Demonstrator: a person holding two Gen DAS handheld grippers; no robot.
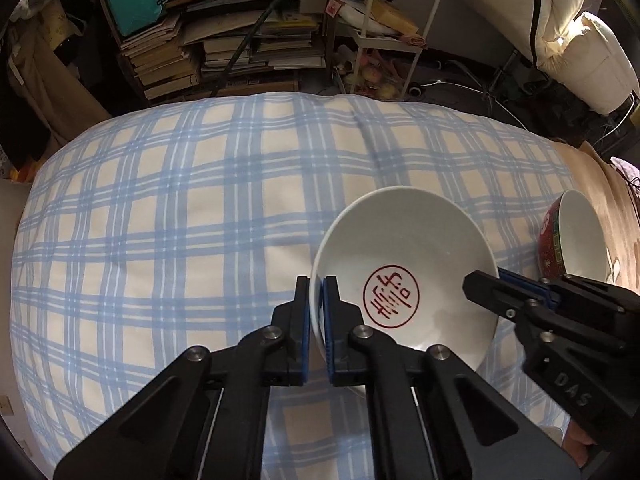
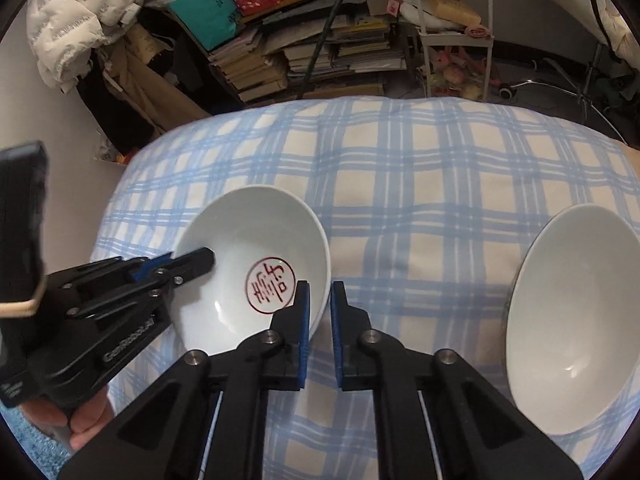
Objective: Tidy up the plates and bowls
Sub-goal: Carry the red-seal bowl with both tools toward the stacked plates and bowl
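Two grippers pinch one white bowl (image 1: 404,264) from opposite sides of its rim. The left gripper (image 1: 317,300) has its blue-padded fingers (image 1: 330,320) pressed together on the bowl's left wall, one pad outside and one inside; the right gripper (image 2: 320,312) does the same on the opposite wall, the rim caught between its pads. In the left wrist view the right gripper (image 1: 486,280) reaches in from the right edge with one black finger lying over the inner wall. In the right wrist view the left gripper (image 2: 200,260) comes in from the left, a hand (image 2: 80,420) visible below it. This bowl (image 2: 256,268) sits on a blue-and-cream plaid cloth (image 1: 180,220) with its mouth facing up and tipped a little toward the cameras; being round, it has no long axis to speak of (its oval look comes from the lens). Its inside is plain glossy white with a red ring (image 1: 391,296) at the bottom enclosing red characters. Whether its base rests on the cloth cannot be told. A second bowl (image 2: 572,320), white inside and red-patterned outside (image 1: 550,248), stands well apart to the right, near the edge of the cloth (image 2: 420,184), tilted with its mouth turned toward the first bowl. Behind the cloth stand shelves (image 1: 224,44) stacked with books and papers.
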